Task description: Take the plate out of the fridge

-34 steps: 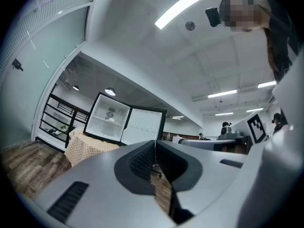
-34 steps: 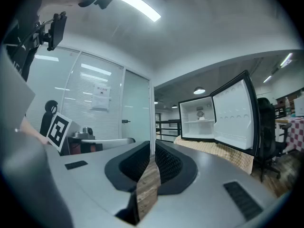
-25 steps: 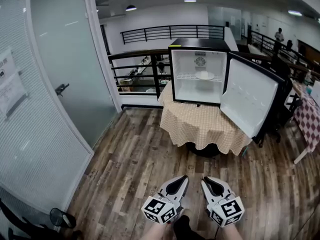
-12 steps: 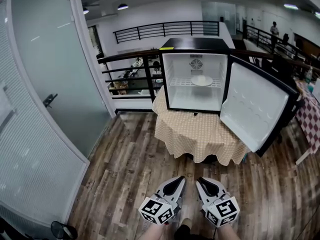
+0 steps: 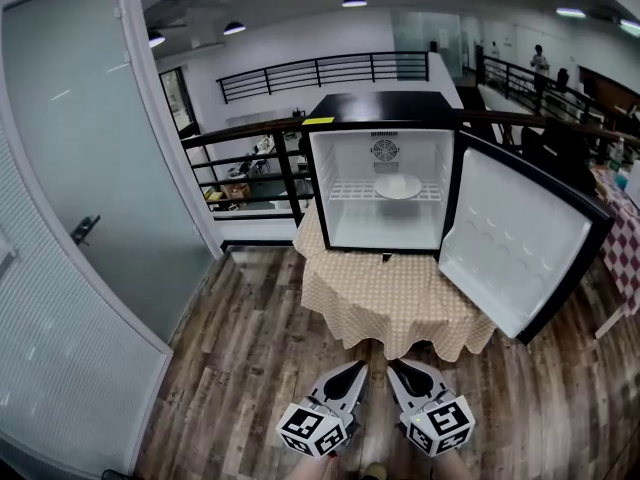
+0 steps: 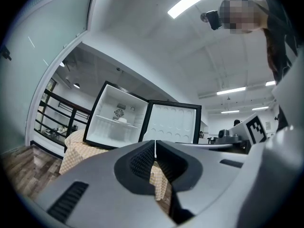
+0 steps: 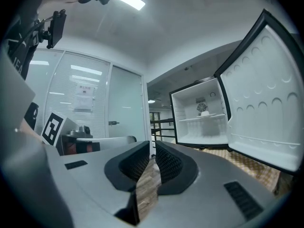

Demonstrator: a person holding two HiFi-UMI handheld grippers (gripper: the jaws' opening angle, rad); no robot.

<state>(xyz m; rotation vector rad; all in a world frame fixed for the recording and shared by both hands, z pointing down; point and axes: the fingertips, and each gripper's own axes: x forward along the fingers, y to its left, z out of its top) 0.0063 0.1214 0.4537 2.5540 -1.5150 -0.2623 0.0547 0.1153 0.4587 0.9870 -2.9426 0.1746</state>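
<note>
A small black fridge [image 5: 385, 118] stands open on a table with a checked cloth [image 5: 390, 293]. On its wire shelf lies a white plate [image 5: 398, 186]. That plate [image 6: 122, 120] is far off in the left gripper view, and the plate [image 7: 204, 113] is also small in the right gripper view. My left gripper [image 5: 360, 368] and right gripper [image 5: 393, 367] are side by side at the bottom of the head view, above the wood floor and well short of the table. Both point at the fridge, are shut and hold nothing.
The fridge door [image 5: 520, 238] swings out to the right past the table edge. A frosted glass door [image 5: 90, 168] fills the left. A black railing [image 5: 250, 138] runs behind the fridge. Another checked table [image 5: 628, 243] sits far right. A person [image 5: 540, 63] stands far back.
The fridge and table have come closer and look larger in the head view. Both grippers have travelled forward together and stayed shut.
</note>
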